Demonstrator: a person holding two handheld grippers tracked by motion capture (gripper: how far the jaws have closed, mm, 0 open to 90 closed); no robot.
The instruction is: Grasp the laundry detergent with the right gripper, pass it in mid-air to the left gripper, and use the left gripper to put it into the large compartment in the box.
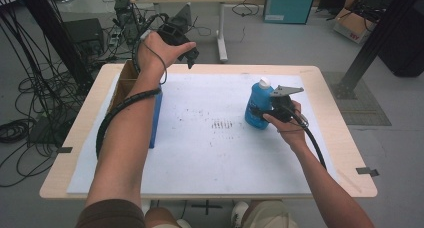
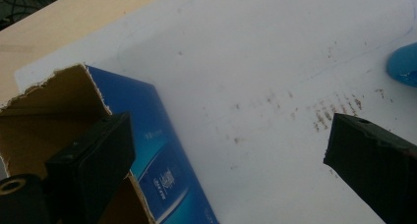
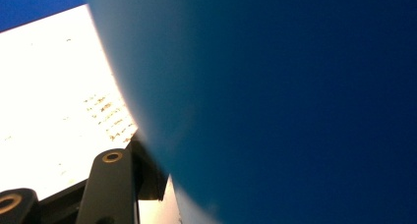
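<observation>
The blue plastic bottle with a white cap stands upright at about three o'clock on the white sheet covering the surface. The right gripper has its fingers closed on the bottle's side. The left gripper, fingers spread apart, hangs at eleven o'clock above the open blue cardboard box.

The blue box has some small white writing on its side, but it is too blurry to read. The blue bottle shows no words that can be made out. Nothing else has words or numbers to read.
</observation>
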